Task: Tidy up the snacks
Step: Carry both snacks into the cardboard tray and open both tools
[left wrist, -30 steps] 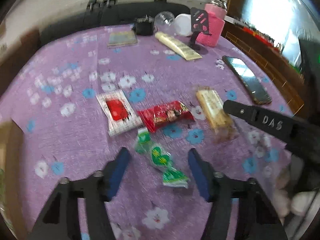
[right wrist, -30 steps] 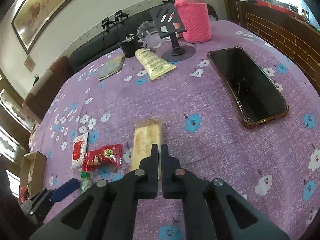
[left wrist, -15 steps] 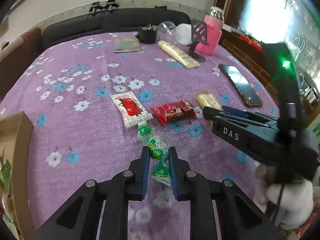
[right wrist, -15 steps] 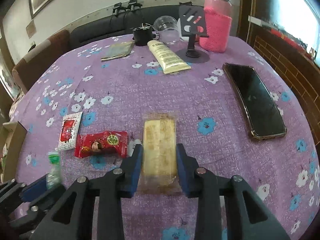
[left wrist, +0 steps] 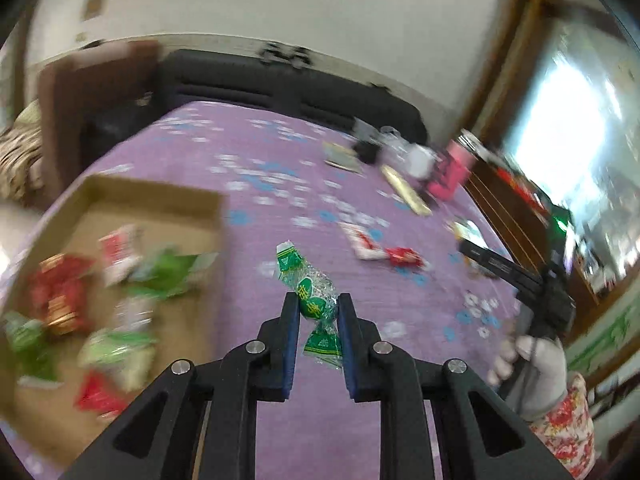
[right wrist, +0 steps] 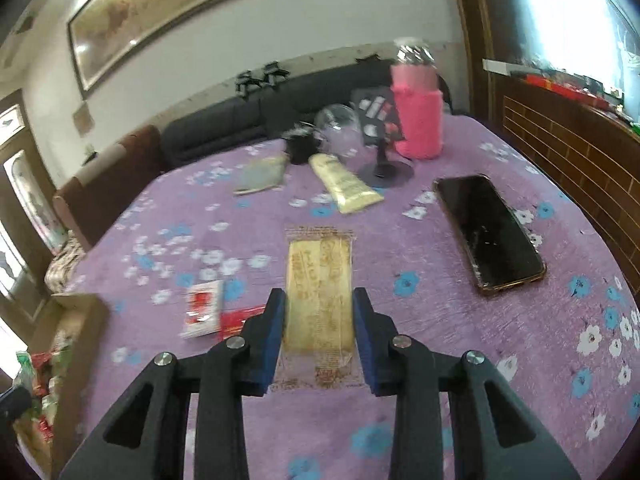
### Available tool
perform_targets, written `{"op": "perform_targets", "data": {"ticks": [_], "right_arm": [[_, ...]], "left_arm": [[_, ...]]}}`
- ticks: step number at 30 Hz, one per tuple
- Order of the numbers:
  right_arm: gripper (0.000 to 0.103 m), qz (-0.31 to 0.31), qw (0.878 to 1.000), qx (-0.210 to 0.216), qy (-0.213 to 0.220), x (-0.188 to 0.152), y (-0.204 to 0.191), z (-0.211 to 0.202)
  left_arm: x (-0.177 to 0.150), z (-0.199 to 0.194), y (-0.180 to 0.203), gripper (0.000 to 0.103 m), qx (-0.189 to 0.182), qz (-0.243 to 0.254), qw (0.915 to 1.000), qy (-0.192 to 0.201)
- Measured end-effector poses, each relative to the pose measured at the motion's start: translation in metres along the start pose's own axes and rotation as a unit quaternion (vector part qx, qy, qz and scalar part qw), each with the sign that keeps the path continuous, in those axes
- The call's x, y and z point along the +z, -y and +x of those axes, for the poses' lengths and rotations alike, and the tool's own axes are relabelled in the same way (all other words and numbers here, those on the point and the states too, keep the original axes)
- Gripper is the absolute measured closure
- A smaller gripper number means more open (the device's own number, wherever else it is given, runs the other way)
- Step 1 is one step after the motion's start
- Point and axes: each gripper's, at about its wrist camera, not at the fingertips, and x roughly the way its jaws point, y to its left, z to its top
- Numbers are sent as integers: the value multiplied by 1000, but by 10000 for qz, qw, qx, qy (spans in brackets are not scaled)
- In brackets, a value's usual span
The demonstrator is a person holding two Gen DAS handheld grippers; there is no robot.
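My left gripper (left wrist: 318,306) is shut on a green wrapped candy (left wrist: 308,292) and holds it above the purple flowered tablecloth, right of an open cardboard box (left wrist: 152,200) that holds several red and green snacks. My right gripper (right wrist: 319,304) is shut on a long tan wafer bar in clear wrap (right wrist: 320,292) and holds it above the cloth. A white-and-red packet (right wrist: 202,312) and a red snack (right wrist: 240,318) lie on the cloth to its left; they also show in the left wrist view, the packet (left wrist: 362,240) and the red snack (left wrist: 404,256).
A black phone (right wrist: 488,232) lies at the right. At the back stand a pink-sleeved bottle (right wrist: 418,120), a black phone stand (right wrist: 384,168), a cream tube (right wrist: 344,184), a clear cup (right wrist: 340,128) and a flat booklet (right wrist: 260,176). The box corner (right wrist: 76,304) shows at far left.
My left gripper has lifted the green candy and swung left toward the box. My right gripper has closed on the wafer bar and raised it off the cloth.
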Motion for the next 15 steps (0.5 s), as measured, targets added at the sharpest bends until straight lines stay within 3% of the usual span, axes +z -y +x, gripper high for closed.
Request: {"op": "perform_targets", "data": {"ticks": [6,15], "right_arm": [[71,-571,9967,570,-54,-16,-63,-32],[70,-1573,9743,1533,-495,-55,-188,-55]], "left_arm": [[-17,-42,-70,84,738,-391,9960,330],[-42,-52,-122,84,1180,-615,9905,340]]}}
